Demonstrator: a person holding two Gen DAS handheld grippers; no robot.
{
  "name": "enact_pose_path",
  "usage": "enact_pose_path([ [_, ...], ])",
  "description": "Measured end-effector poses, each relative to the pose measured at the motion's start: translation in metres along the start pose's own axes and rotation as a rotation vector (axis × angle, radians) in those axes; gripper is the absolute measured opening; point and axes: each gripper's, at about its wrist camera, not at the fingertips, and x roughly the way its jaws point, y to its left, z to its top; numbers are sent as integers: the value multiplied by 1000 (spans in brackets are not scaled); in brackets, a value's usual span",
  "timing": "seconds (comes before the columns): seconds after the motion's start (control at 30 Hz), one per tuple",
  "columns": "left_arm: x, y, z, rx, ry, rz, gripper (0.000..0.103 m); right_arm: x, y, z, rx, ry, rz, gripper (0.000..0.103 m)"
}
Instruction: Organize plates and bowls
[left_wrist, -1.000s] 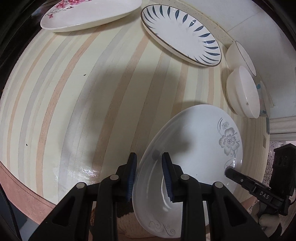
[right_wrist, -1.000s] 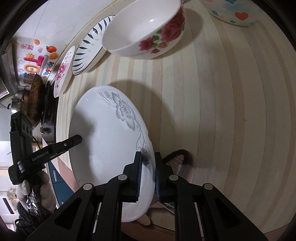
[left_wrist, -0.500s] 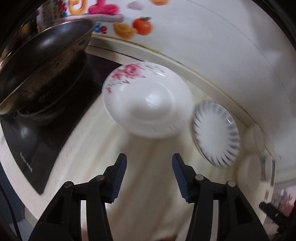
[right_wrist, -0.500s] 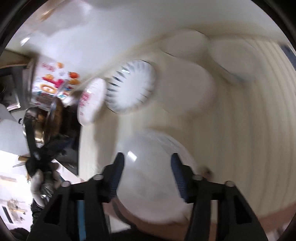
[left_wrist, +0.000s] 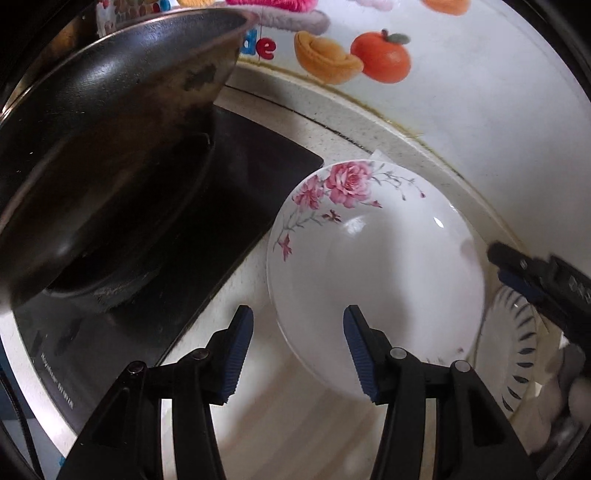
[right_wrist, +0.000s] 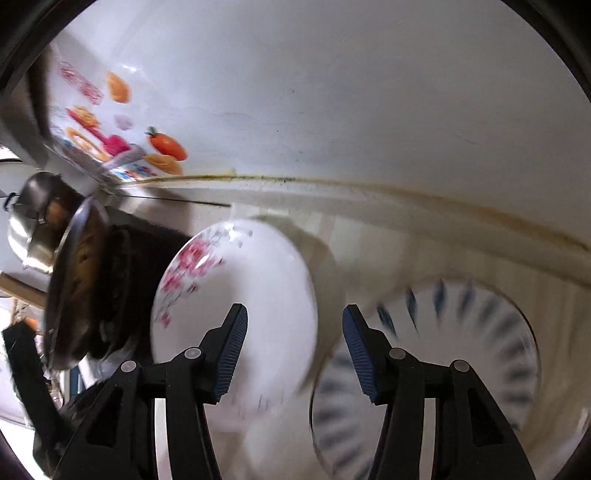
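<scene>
Now we see our left claw (left_wrist: 298, 349) spread wide with nothing between its blue pads (left_wrist: 236, 354), poised over the near-left rim of the pink-flower plate (left_wrist: 373, 273). That plate lies flat on the pale surface (left_wrist: 295, 424), its rose sprig on the far-left part of the rim. Just left of it sits the black cooktop (left_wrist: 236, 206), which carries a dark wok (left_wrist: 103, 140). To the right of the pink-flower plate, close beside it, lies the blue-leaf plate (left_wrist: 517, 354), only partly in view. Above that plate the right claw (left_wrist: 517, 275) enters from the right edge of the left wrist view.

From the right wrist view, our right claw (right_wrist: 294, 349) is also released, its fingers (right_wrist: 364, 354) well apart and holding nothing. Between and beyond them we see the pink-flower plate (right_wrist: 251, 295) on the left and the blue-leaf plate (right_wrist: 461, 350) on the right, both blurred. The two plates lie side by side; we cannot tell whether their rims touch. A white wall (right_wrist: 332, 92) with fruit stickers (right_wrist: 166, 146) stands at the far side of the surface (right_wrist: 369, 229).
</scene>
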Motion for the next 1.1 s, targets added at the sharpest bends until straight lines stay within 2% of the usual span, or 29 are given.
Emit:
enact_pose_path([
  [0.07, 6, 0, 3, -1, 1, 4, 48, 16, -5, 7, 13, 5, -9, 56],
  [0.13, 9, -4, 3, 21, -17, 5, 46, 29, -11, 12, 36, 3, 7, 51],
  [0.17, 12, -7, 3, 34, -19, 16, 42, 34, -14, 14, 46, 7, 15, 49],
  [0.23, 14, -9, 4, 48, -37, 41, 40, 44, -19, 15, 69, 10, 57, 36],
  [0.3, 14, -6, 5, 46, -57, 49, 30, 54, -20, 16, 77, 24, 62, 21],
  [0.63, 7, -2, -4, 35, -50, 13, 26, 35, -27, 6, 72, -13, 92, 19],
  [0.9, -19, -1, -23, 32, -50, -32, 26, 4, -29, -11, 55, -22, 104, 19],
  [1.1, -48, -8, -38, 48, -71, -61, 26, -27, -36, -39, 69, -24, 121, 18],
])
